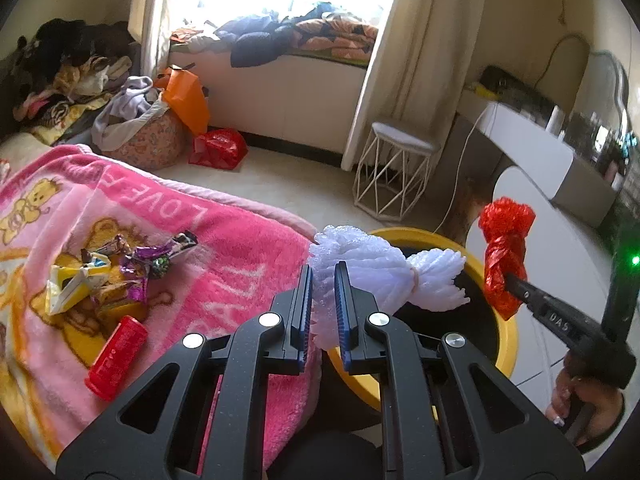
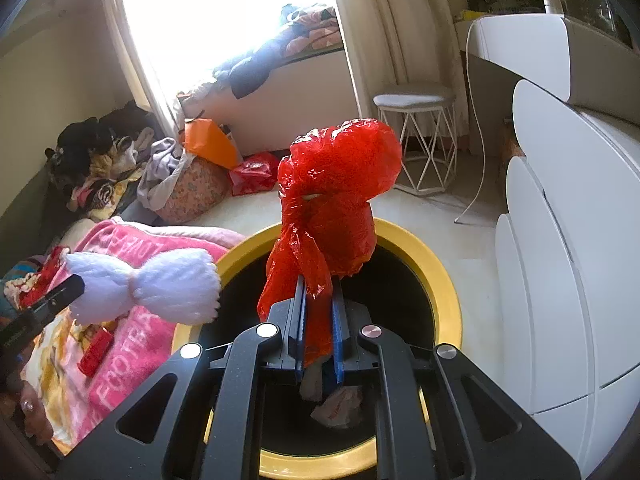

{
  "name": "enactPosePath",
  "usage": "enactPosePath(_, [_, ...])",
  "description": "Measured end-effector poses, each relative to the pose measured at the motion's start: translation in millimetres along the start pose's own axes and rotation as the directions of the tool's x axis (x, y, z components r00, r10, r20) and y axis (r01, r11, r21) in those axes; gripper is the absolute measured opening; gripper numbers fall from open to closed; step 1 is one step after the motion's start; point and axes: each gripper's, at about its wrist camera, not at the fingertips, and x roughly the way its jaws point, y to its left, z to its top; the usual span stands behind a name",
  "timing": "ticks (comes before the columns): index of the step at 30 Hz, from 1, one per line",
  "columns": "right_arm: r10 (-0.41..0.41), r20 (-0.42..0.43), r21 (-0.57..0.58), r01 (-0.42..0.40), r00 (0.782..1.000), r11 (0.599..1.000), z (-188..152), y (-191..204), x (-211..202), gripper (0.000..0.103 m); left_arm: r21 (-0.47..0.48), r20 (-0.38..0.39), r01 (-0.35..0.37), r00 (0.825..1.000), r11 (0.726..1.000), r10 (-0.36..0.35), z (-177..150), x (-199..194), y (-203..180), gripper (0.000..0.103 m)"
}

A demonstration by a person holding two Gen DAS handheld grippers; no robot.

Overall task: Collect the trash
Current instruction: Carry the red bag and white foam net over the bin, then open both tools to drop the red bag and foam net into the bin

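- The pink blanket (image 1: 224, 248) carries large pale letters, seen upside down from the left wrist view: "LOVE" reads clearly, the rest only in part.
- In the right wrist view the same blanket shows letters like "FOOTBA", cut off.
- The right gripper (image 1: 508, 278) bears "DAS" on its side.
- The red can's (image 1: 116, 352) print is too blurred to read.

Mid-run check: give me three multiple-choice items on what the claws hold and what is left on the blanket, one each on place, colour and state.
1. The red can lies: A in the bin; B on the pink blanket; C on the stool.
2. The bin's rim is: A yellow; B green; C white.
3. The right claw is: A open and empty; B shut on the red plastic bag; C shut on the can.

B: it rests on the blanket beside wrappers.
A: a yellow ring shows around the dark interior.
B: the bag is pinched between the pads.
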Motion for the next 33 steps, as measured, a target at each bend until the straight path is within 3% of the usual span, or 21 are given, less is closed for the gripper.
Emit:
enactPosePath(10, [-0.01, -0.102, -0.001, 0.01, 0.995, 1.0, -13, -11, 20, 0.01, 0.099, -0.078, -0.025, 0.996, 0.995, 0.033, -11, 31, -27, 0.008])
enactPosePath(23, [0.01, -0.18, 0.0, -0.01, 0.984, 1.0, -20, -16, 37, 0.011, 0.152, -0.151, 0.008, 0.988, 0.988, 0.015, -13, 67, -50, 0.008])
enactPosePath(25, [0.002, -0.182, 0.005, -0.001, 0.983, 1.0, -20, -17, 37, 0.018, 0.135, -0.149, 0.023, 0.989, 0.991, -0.002, -11, 68, -49, 0.016])
enactPosePath(27, [0.002, -0.18, 0.018, 0.001, 0.984, 1.0, -18, -20, 37, 0.039, 0.118, -0.134, 0.031, 0.991, 0.993, -0.015, -9, 65, -46, 0.049])
enactPosePath(29, [-0.007, -0.17, 0.032, 0.012, 0.985, 0.999, -16, -22, 35, 0.046, 0.089, -0.116, 0.046, 0.993, 0.995, -0.035, -6, 59, -41, 0.055])
enactPosePath(31, [-0.015, -0.162, 0.036, 0.021, 0.987, 0.999, -15, -24, 33, 0.049, 0.067, -0.1, 0.041, 0.994, 0.997, -0.034, -4, 55, -37, 0.073])
enactPosePath(33, [-0.021, -0.155, 0.035, 0.027, 0.988, 0.999, -13, -23, 31, 0.052, 0.049, -0.083, 0.036, 0.996, 0.998, -0.032, -2, 48, -32, 0.077])
